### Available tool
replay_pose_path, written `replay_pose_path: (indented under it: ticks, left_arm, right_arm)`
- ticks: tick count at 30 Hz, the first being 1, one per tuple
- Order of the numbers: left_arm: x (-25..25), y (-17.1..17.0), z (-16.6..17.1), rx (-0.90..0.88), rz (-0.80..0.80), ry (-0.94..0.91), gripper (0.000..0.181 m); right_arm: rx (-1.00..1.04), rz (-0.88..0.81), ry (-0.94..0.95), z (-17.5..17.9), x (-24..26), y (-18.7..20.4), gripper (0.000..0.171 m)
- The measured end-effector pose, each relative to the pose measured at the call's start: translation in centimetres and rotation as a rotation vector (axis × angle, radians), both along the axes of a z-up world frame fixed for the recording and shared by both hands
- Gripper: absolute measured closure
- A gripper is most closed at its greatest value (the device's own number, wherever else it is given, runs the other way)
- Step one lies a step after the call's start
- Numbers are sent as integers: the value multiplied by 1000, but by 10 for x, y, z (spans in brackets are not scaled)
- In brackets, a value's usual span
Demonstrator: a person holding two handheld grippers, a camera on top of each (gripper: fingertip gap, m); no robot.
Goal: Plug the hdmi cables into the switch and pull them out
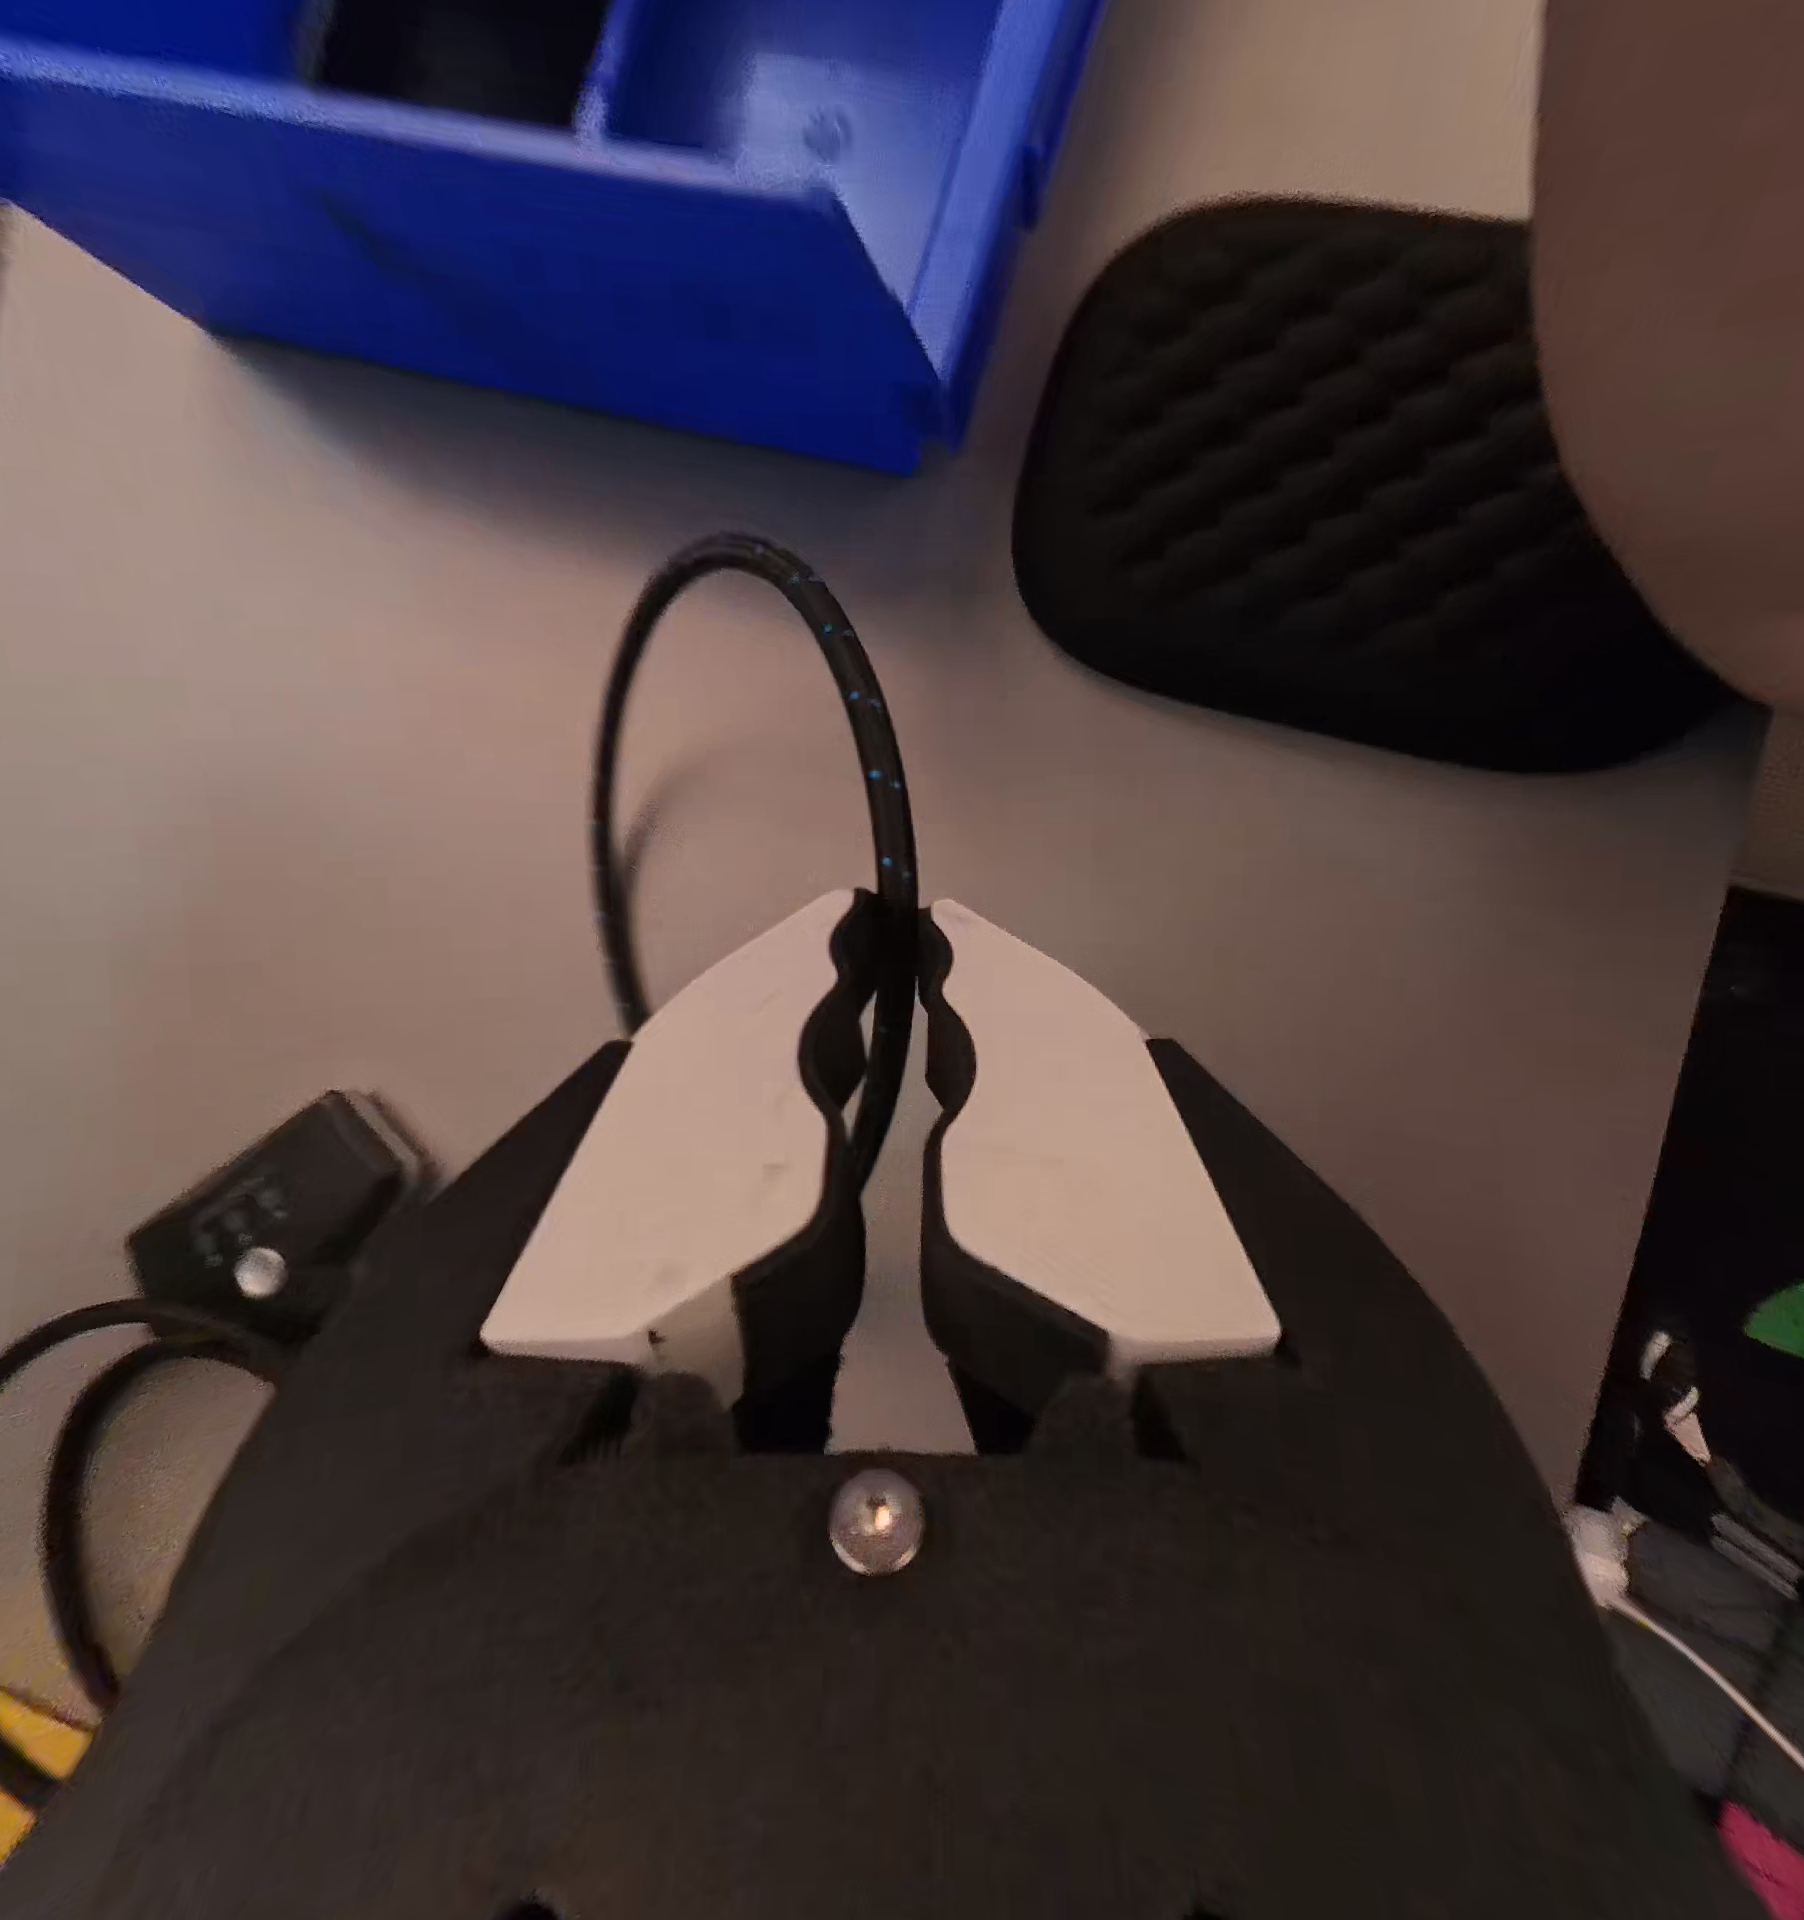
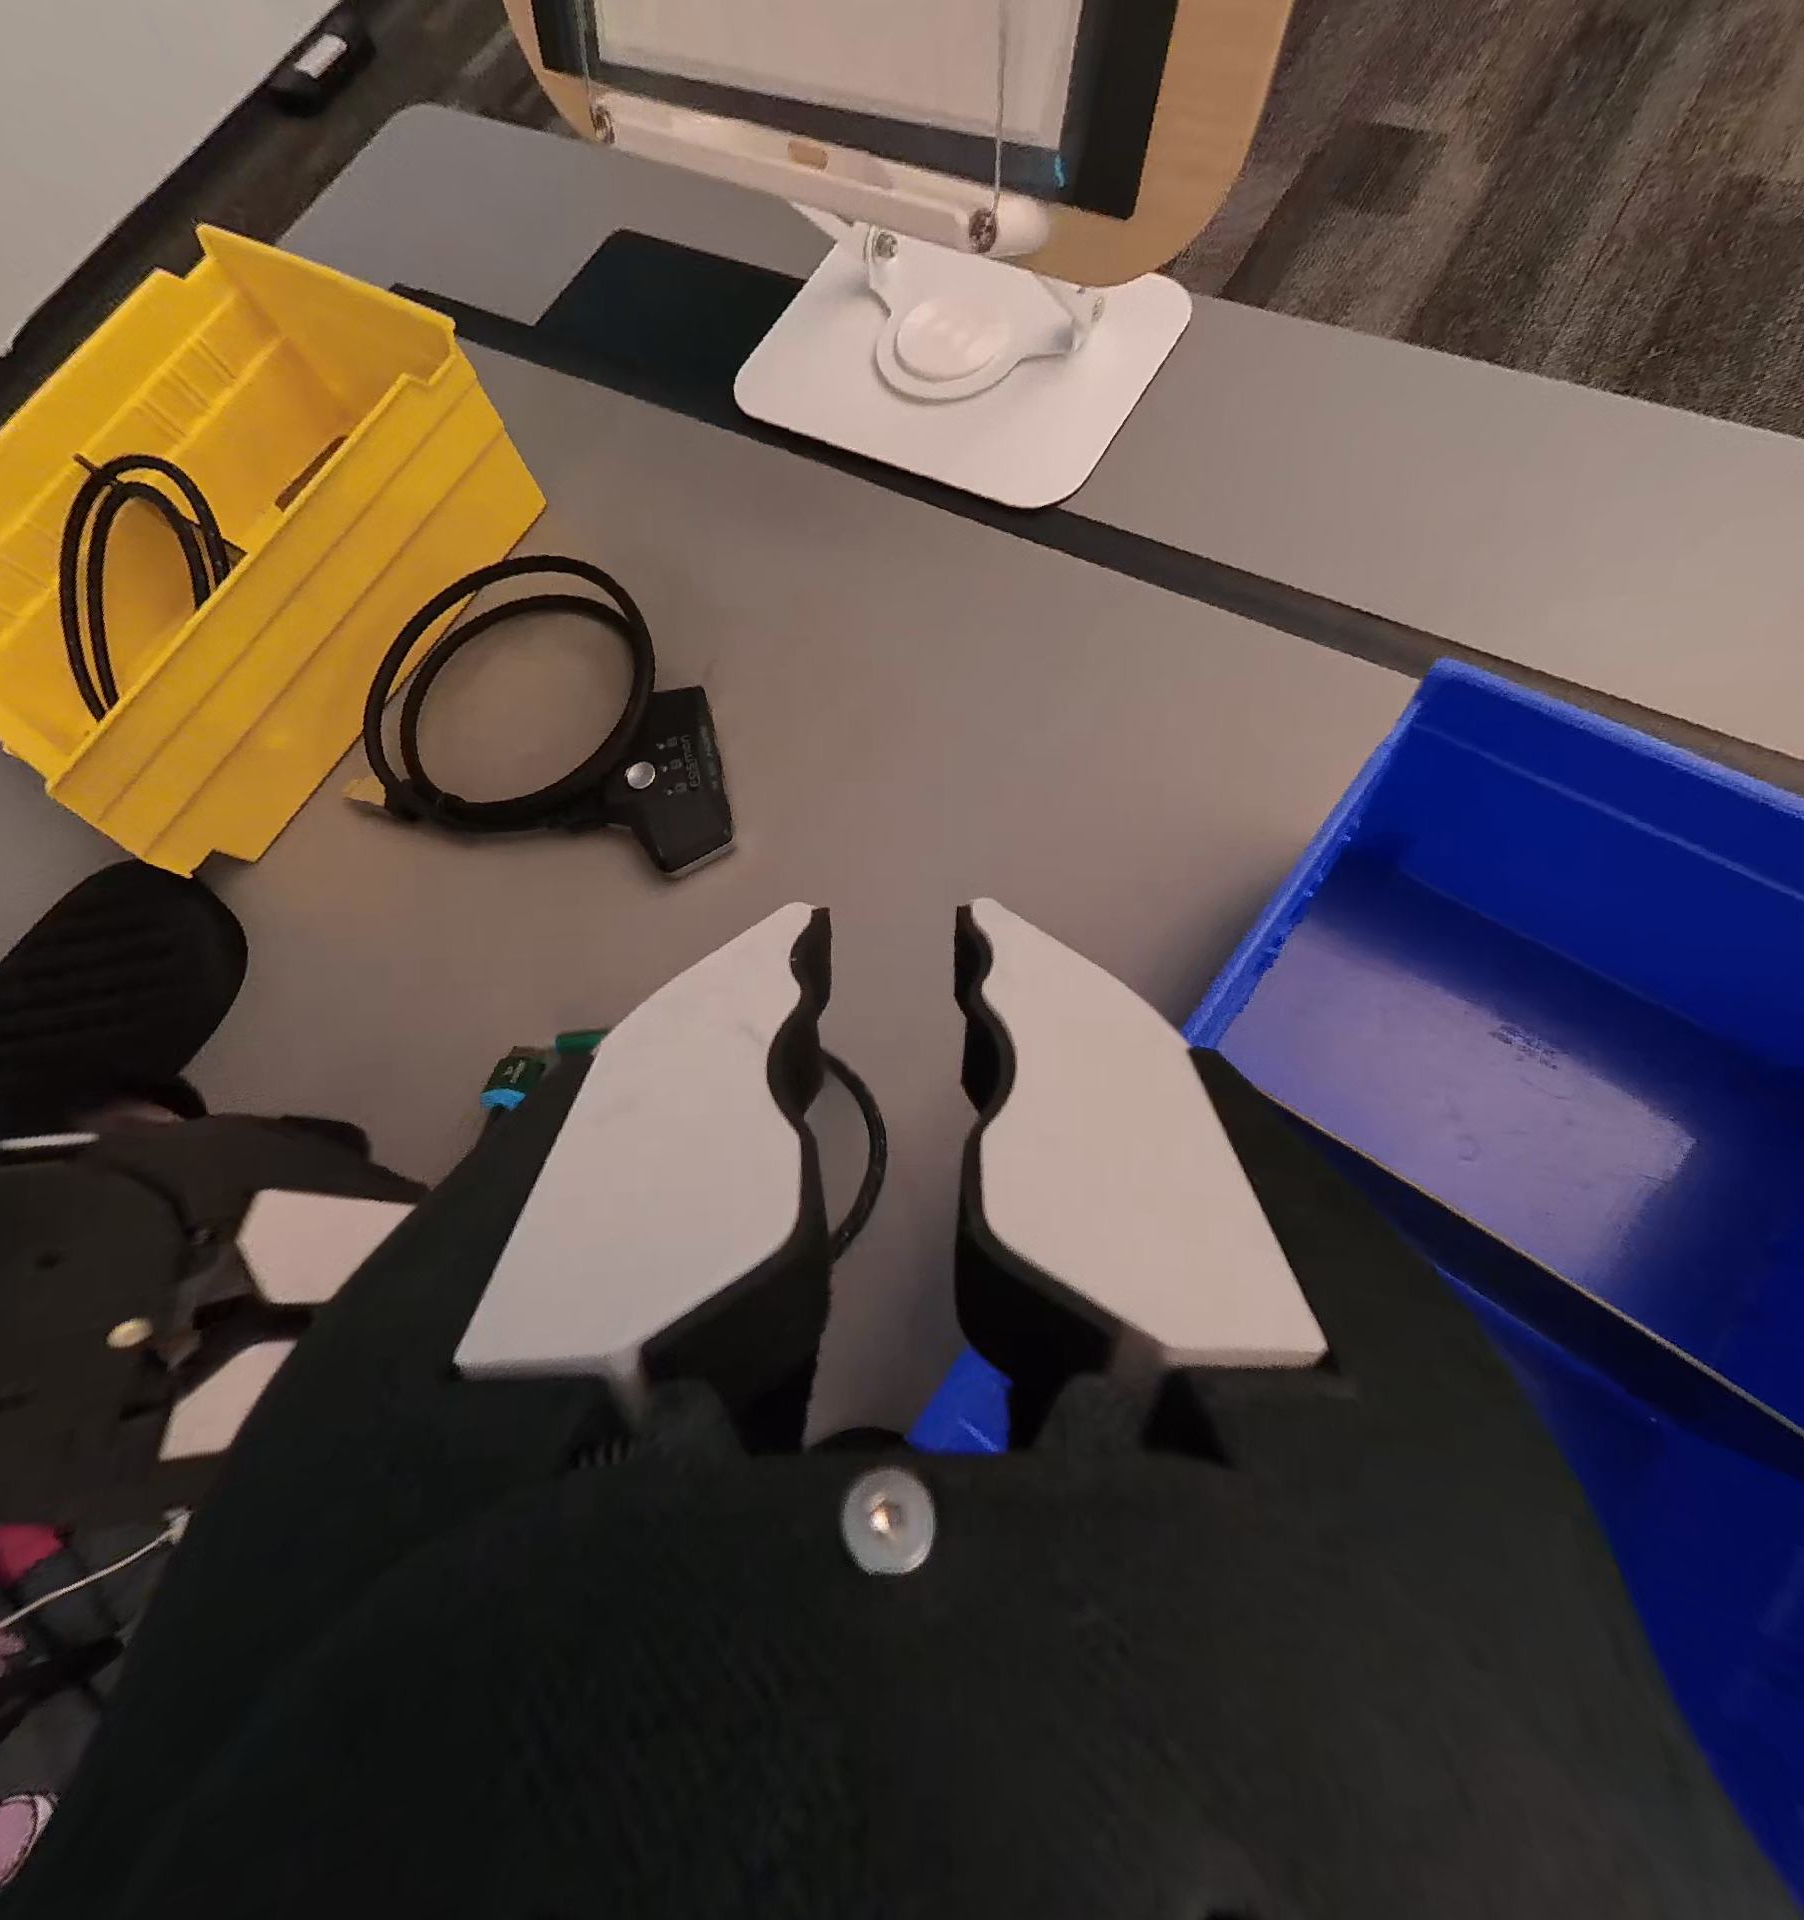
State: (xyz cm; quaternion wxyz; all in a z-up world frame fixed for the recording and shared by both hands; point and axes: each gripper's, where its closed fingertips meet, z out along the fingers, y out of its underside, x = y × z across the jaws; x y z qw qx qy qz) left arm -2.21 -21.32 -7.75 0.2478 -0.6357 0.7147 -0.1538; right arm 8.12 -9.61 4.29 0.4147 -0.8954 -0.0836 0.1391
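Between the left gripper's [image 1: 893, 914] jaws a black cable [image 1: 867, 717] is pinched, looping ahead — the right gripper's [image 2: 890, 920] jaws stand spread above the table [image 2: 981, 707], short of the switch [image 2: 680, 779].

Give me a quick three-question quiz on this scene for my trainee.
1. True or false: the left gripper is shut on a cable.
2. Where does the switch lie? A) in the yellow bin B) on the table beside the yellow bin C) in the blue bin
3. Fill in: the right gripper is ____, with nothing between its fingertips.

Key: 1 true; 2 B; 3 open
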Motion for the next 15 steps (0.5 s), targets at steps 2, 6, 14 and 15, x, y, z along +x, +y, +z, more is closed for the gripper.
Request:
replay_pose_path:
  ticks: [2, 6, 14, 15]
  left_arm:
    - [-7, 0, -22, -84, 23, 97, 175]
    - [-10, 12, -59, -202, 57, 192, 175]
    - [1, -4, -56, -601, 15, 129, 152]
    - [0, 1, -53, -600, 22, 121, 147]
  right_arm:
    - [9, -4, 2, 2, 3, -2, 147]
    - [20, -2, 13, 4, 5, -3, 147]
    - [20, 0, 5, 4, 11, -4, 146]
    - [28, 1, 6, 6, 11, -4, 146]
